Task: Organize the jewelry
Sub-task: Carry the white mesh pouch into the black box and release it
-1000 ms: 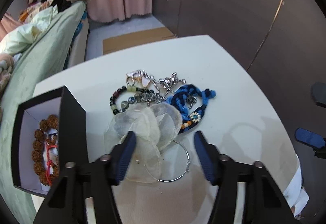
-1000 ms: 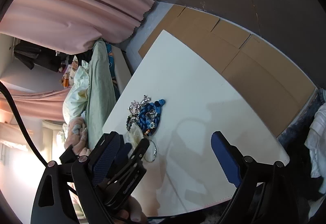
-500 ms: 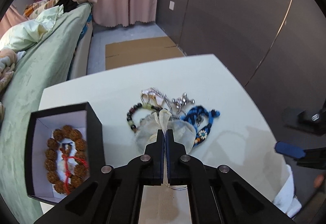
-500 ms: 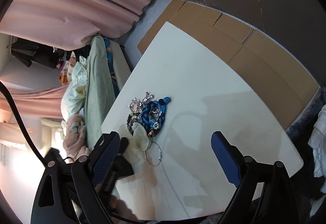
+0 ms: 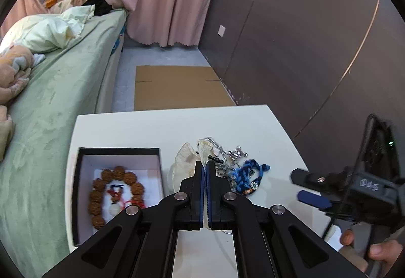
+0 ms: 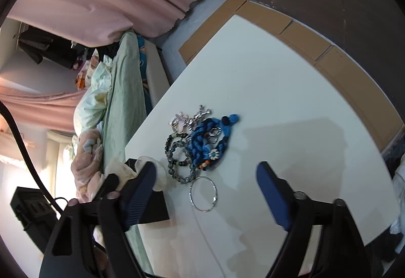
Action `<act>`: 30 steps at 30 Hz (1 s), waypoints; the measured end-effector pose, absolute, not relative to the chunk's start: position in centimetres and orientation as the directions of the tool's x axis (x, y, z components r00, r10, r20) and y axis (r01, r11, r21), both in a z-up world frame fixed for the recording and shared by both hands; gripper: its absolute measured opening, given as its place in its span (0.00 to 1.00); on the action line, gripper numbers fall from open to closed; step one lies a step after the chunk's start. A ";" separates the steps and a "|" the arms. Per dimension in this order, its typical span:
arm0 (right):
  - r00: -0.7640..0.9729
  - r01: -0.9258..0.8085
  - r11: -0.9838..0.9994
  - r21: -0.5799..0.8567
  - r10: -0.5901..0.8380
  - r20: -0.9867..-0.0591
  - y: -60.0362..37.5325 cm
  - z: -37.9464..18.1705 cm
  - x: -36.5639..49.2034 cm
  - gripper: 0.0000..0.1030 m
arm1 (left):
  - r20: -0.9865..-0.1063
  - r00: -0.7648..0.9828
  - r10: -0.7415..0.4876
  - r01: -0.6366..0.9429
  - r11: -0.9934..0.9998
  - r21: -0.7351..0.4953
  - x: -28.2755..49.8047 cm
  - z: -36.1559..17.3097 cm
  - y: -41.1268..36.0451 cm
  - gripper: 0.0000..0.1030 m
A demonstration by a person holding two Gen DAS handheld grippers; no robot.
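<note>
**Shell piece clamped in your left gripper, box just to its left**

The shell piece (image 5: 186, 164), a cluster of thin pale discs, is pinched at its upper edge between the pads of your left gripper (image 5: 204, 167), whose fingers stand together on it. It hangs just right of the box (image 5: 120, 150), between that and the jewelry pile (image 6: 200, 141).

The move to come turns, I judge, on one relation: the box lies directly left of your left fingertips, open side up, with a brown bead bracelet (image 5: 115, 195) already inside. The discs trail downward from the grip, so carry them sideways over the near wall before you let go.

Your left hand is the nearer one by far. Your right gripper (image 6: 206, 192) stands with fingers apart, though they have just been narrowing; nothing is between them. It points at the silver hoop (image 6: 203, 194) lying flat on the table (image 6: 291, 90) beside the pile, well placed to take that ring afterwards.
</note>
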State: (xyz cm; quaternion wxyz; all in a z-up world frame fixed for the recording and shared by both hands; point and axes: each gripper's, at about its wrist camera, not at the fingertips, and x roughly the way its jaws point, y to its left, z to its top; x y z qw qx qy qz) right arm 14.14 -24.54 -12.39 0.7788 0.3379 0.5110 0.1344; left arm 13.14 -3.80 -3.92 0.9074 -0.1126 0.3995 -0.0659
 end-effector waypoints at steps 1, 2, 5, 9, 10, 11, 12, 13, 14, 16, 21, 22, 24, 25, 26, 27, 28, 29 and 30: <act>0.438 0.134 0.734 0.666 0.559 -0.704 -24.2 -12.5 14.3 0.69 | -0.707 0.675 -0.213 0.027 0.964 -0.264 13.0 -3.8 -3.4 0.01; 0.434 0.133 0.730 0.670 0.565 -0.702 -23.9 -12.7 14.5 0.63 | -0.703 0.677 -0.216 0.025 0.962 -0.270 12.9 -3.6 -3.1 0.01; 0.426 0.128 0.723 0.679 0.579 -0.696 -23.1 -13.2 15.1 0.54 | -0.694 0.685 -0.220 0.020 0.959 -0.284 12.7 -3.2 -2.3 0.01; 0.449 0.111 0.727 0.678 0.572 -0.687 -22.4 -13.1 16.0 0.49 | -0.677 0.700 -0.227 0.015 0.953 -0.304 12.2 -2.5 -1.1 0.01; 0.455 0.109 0.727 0.678 0.570 -0.685 -22.2 -13.0 16.1 0.49 | -0.673 0.704 -0.229 0.013 0.951 -0.309 12.0 -2.3 -0.8 0.01; 0.461 0.110 0.729 0.676 0.565 -0.684 -22.0 -13.0 16.4 0.49 | -0.669 0.707 -0.230 0.011 0.949 -0.315 11.9 -2.1 -0.5 0.01; 0.463 0.111 0.729 0.676 0.564 -0.684 -21.9 -13.1 16.6 0.49 | -0.664 0.711 -0.232 0.010 0.947 -0.321 11.7 -1.9 -0.1 0.01; 0.464 0.113 0.726 0.679 0.565 -0.682 -21.7 -13.2 16.8 0.49 | -0.661 0.713 -0.233 0.009 0.946 -0.325 11.6 -1.8 0.1 0.01; 0.465 0.114 0.723 0.681 0.567 -0.680 -21.6 -13.3 17.0 0.48 | -0.658 0.716 -0.234 0.007 0.945 -0.328 11.5 -1.7 0.4 0.01; 0.463 0.113 0.727 0.677 0.565 -0.684 -21.2 -13.5 17.3 0.43 | -0.654 0.719 -0.234 0.001 0.942 -0.337 11.3 -1.5 1.0 0.01; 0.451 0.118 0.761 0.637 0.531 -0.718 -20.1 -14.1 17.7 0.40 | -0.656 0.717 -0.235 -0.019 0.935 -0.355 11.1 -1.6 2.5 0.01; 0.450 0.118 0.770 0.627 0.521 -0.725 -19.9 -14.2 17.8 0.40 | -0.658 0.715 -0.235 -0.022 0.934 -0.357 11.0 -1.6 2.7 0.01; 0.447 0.124 0.787 0.604 0.499 -0.743 -19.6 -14.5 18.0 0.40 | -0.662 0.711 -0.236 -0.028 0.931 -0.363 11.1 -1.8 3.1 0.01; 0.443 0.128 0.795 0.593 0.489 -0.751 -19.4 -14.8 18.1 0.40 | -0.664 0.709 -0.239 -0.030 0.930 -0.366 11.1 -1.9 3.2 0.01; 0.440 0.129 0.801 0.584 0.481 -0.758 -19.4 -14.9 18.2 0.40 | -0.668 0.703 -0.244 -0.032 0.928 -0.372 11.2 -2.1 3.4 0.01; 0.438 0.131 0.810 0.571 0.470 -0.767 -19.2 -15.0 18.4 0.39 | -0.673 0.697 -0.247 -0.037 0.925 -0.378 11.3 -2.3 3.5 0.01; 0.438 0.131 0.821 0.556 0.455 -0.775 -19.2 -15.0 18.5 0.39 | -0.678 0.693 -0.246 -0.046 0.923 -0.382 11.4 -2.5 3.7 0.01; 0.440 0.131 0.832 0.539 0.438 -0.784 -19.1 -15.1 18.6 0.35 | -0.689 0.683 -0.243 -0.057 0.923 -0.381 11.5 -2.7 3.8 0.01; 0.444 0.128 0.843 0.523 0.423 -0.790 -18.9 -15.0 18.6 0.30 | -0.700 0.674 -0.238 -0.064 0.924 -0.376 11.7 -2.9 4.0 0.01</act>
